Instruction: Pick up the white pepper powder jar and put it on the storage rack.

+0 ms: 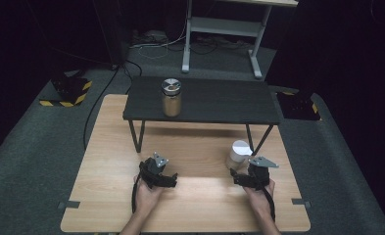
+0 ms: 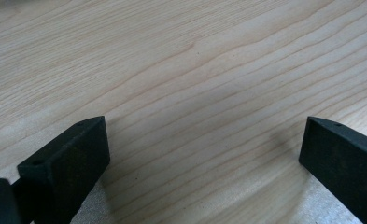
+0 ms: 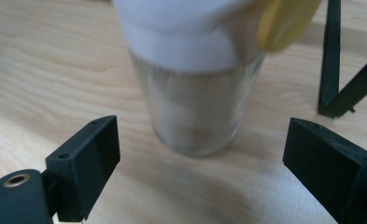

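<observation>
Jar [image 1: 238, 152] on table [image 1: 107, 196], just ahead of right gripper [image 1: 242, 172].

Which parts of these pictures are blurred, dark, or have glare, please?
High view: the room around is very dark, and glare washes out the near part of the wooden table. Right gripper view: the glass jar with the white lid is soft and blurred. Left gripper view: the wood grain is sharp, with faint shadows by the jaws.
</observation>
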A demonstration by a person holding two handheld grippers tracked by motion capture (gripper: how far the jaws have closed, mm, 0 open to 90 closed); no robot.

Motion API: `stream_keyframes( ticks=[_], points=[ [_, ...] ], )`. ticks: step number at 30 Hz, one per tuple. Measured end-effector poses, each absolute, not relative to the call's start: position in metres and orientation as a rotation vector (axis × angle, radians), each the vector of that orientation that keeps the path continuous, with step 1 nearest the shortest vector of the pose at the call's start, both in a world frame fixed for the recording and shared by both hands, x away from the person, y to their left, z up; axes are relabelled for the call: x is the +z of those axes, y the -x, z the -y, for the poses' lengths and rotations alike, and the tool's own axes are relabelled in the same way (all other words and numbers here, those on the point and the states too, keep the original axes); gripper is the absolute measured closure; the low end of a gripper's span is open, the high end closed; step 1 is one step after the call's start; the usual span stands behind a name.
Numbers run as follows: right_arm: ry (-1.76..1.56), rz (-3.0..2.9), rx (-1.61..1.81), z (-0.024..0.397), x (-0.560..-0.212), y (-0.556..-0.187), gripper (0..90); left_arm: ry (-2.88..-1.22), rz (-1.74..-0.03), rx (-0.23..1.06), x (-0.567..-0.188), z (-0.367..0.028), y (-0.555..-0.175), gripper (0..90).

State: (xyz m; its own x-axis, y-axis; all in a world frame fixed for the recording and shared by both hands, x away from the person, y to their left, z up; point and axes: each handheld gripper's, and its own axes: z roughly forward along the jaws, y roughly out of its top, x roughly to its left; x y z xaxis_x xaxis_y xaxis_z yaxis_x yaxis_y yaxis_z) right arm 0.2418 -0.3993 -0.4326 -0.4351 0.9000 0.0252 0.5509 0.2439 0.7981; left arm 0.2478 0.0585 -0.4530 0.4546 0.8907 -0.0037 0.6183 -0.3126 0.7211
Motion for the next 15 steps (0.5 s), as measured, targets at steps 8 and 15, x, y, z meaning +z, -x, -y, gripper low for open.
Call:
stream_keyframes(
  ticks=[8, 15],
  points=[
    [-1.329, -2.068, 1.069, 0.393, -0.432, -0.254, 11.5, -2.044, -1.256, 0.531, -0.453, -0.058, -0.248, 2.0],
    [-1.341, -2.058, 1.078, 0.390, -0.434, -0.261, 12.8, -2.044, -1.256, 0.531, -0.453, -0.058, -0.248, 2.0]
  ],
)
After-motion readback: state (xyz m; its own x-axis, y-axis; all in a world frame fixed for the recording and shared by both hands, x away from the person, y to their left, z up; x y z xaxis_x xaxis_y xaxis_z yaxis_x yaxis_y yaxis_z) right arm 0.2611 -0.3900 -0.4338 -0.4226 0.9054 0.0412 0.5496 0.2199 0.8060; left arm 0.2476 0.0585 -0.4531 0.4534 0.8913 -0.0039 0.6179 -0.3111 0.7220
